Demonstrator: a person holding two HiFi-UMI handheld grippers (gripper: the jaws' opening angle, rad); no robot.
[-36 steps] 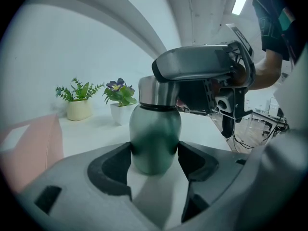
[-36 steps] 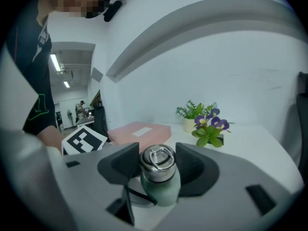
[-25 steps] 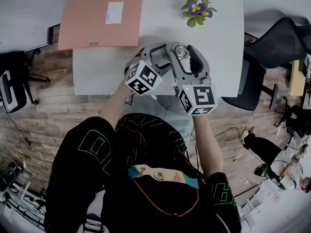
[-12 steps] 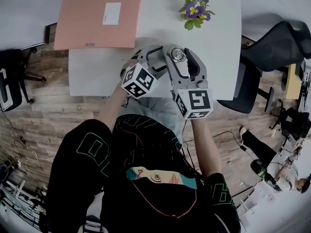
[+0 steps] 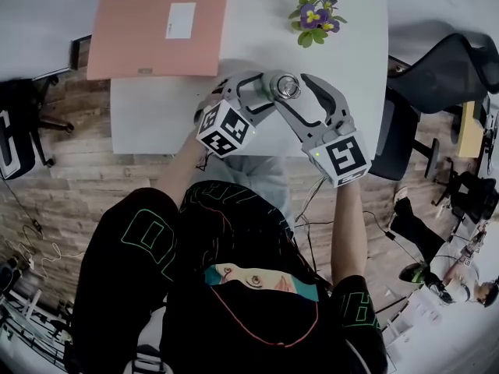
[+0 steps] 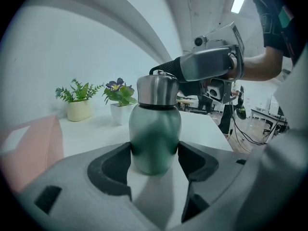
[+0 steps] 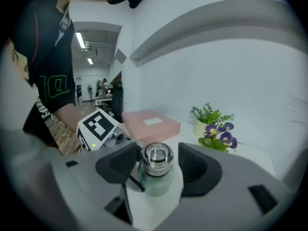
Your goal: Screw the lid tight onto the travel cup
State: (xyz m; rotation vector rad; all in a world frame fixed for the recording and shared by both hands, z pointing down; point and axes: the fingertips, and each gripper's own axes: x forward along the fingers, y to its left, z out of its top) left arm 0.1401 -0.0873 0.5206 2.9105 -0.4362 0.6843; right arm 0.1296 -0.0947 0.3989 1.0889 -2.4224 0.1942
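Note:
A green travel cup (image 6: 154,138) with a steel lid (image 6: 156,89) stands on the white table (image 5: 156,107) near its front edge. My left gripper (image 6: 154,160) is shut on the cup's body, a pad pressed against each side. My right gripper (image 7: 158,165) reaches in from the right at lid height and straddles the lid (image 7: 156,158). Its jaws have just been opening, and a narrow gap shows at each pad. In the head view both grippers meet at the cup's lid (image 5: 287,86).
A pink folder (image 5: 160,28) lies at the table's back left. A potted plant with purple flowers (image 5: 314,14) stands at the back, with a second green plant (image 6: 79,102) beside it. A black office chair (image 5: 452,68) stands right of the table.
The right gripper has rolled and its marker cube has swung out to the right, with its jaws spread wider round the lid. The left gripper and the cup have stayed put.

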